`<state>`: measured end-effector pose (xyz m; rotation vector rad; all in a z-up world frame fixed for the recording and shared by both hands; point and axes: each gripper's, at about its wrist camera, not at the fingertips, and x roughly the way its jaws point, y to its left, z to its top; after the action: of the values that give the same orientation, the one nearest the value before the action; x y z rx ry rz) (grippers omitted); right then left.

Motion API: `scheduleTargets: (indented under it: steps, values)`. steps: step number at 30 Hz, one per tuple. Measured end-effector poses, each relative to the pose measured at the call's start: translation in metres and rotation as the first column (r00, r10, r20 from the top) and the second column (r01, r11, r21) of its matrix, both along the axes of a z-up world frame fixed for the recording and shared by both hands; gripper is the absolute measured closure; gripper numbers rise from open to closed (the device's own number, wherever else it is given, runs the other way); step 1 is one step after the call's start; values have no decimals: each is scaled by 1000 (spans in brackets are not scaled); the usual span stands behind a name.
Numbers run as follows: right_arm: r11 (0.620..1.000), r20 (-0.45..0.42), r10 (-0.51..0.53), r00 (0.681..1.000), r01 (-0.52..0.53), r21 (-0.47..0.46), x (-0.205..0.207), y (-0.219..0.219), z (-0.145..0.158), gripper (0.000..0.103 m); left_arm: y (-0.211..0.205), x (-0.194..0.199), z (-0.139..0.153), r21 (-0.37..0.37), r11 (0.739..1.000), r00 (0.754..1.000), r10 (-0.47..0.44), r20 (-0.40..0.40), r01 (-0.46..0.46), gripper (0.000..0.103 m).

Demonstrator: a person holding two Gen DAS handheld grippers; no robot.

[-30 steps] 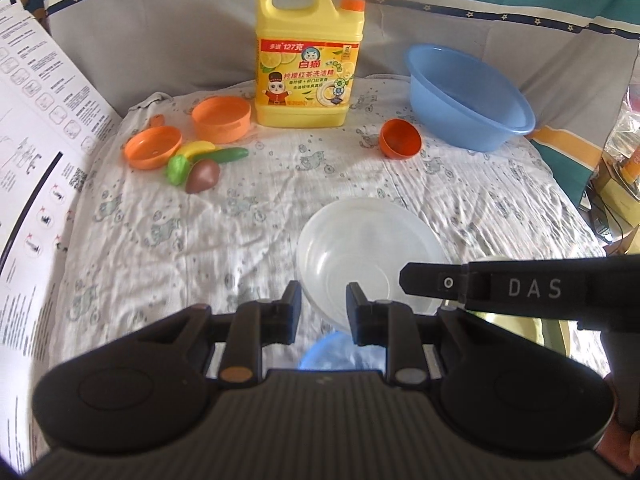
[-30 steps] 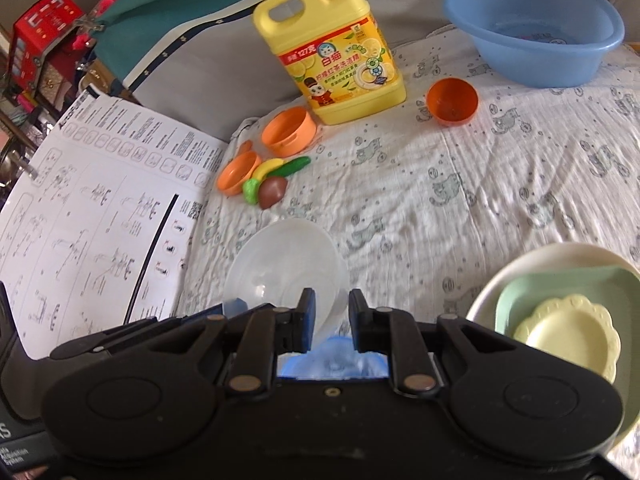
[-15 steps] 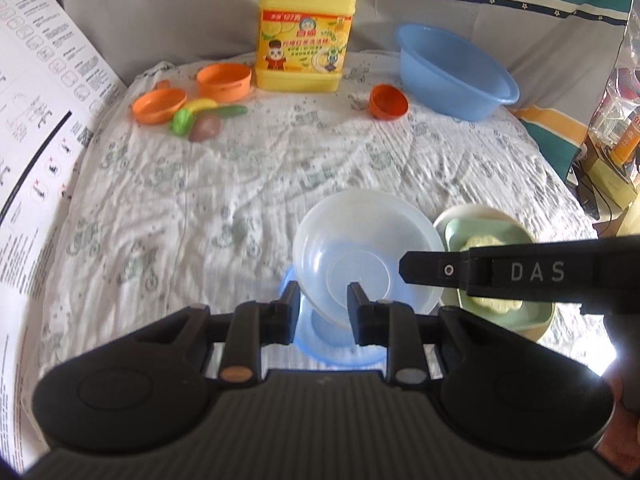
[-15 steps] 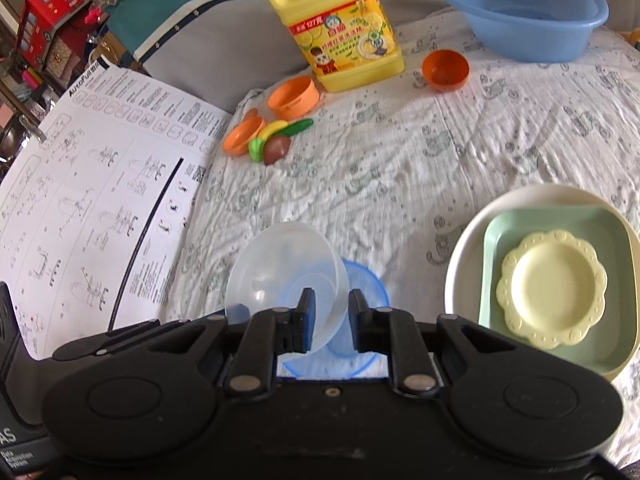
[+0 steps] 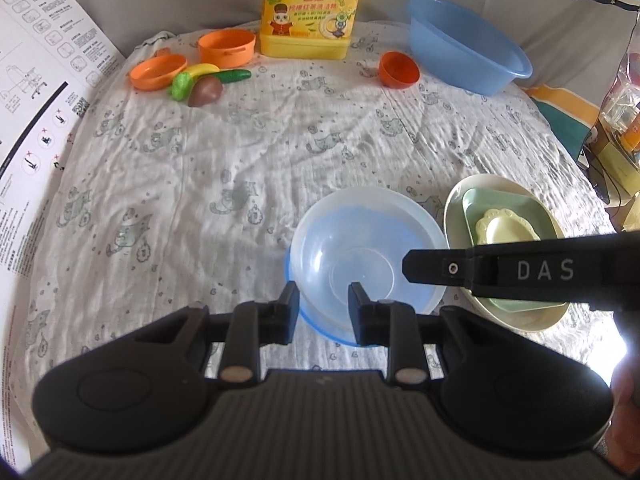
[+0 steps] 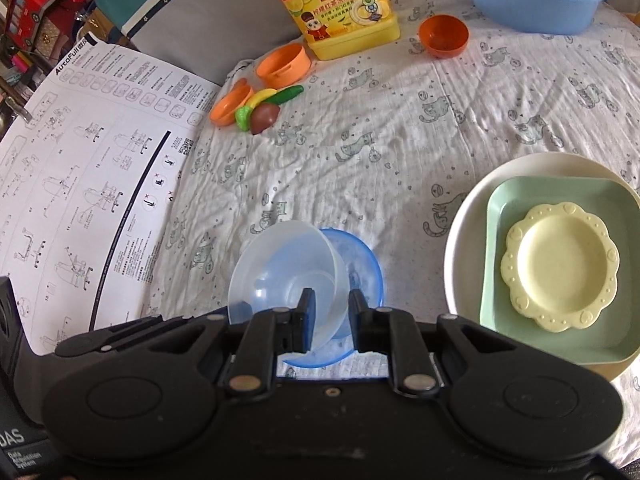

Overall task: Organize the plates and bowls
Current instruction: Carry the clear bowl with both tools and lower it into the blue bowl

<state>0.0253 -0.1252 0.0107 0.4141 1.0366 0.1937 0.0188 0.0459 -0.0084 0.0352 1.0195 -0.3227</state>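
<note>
A clear plastic bowl (image 5: 360, 240) hangs tilted just above a blue bowl (image 5: 320, 326) that rests on the patterned cloth. My left gripper (image 5: 323, 308) is shut on the clear bowl's near rim. My right gripper (image 6: 331, 320) is shut on the rim of the same clear bowl (image 6: 280, 264), and its black fingers (image 5: 440, 268) reach in from the right in the left wrist view. The blue bowl (image 6: 360, 264) shows behind and under the clear one. To the right sits a stack: a cream plate (image 6: 468, 216), a green square plate (image 6: 496, 288) and a yellow scalloped plate (image 6: 560, 264).
At the back stand a yellow detergent jug (image 5: 312, 12), a blue basin (image 5: 468, 52) and a small orange bowl (image 5: 400, 70). An orange toy pot (image 5: 226, 46), an orange lid (image 5: 158, 72) and toy vegetables (image 5: 204, 88) lie back left. A printed instruction sheet (image 5: 36, 100) covers the left edge.
Both grippers have come down and forward with the clear bowl, which now hangs close over the blue bowl. The plate stack has come into the left wrist view.
</note>
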Motion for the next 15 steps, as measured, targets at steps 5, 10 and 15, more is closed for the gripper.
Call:
scheduleTargets:
  steps: [5,10,15]
  values:
    - [1000,-18,4,1000,-4,2,3,0,-6,85,-1,3,-5,3,1000,1000,-3,-12,3,77]
    - [1000,-21,5,1000,-5,3,4,-1,-8,84,-2,5,-7,3,1000,1000,-5,-10,5,75]
    - [1000,-19,7,1000,-6,7,4,-2,-8,83,-3,5,-6,-1,1000,1000,-7,-9,7,74]
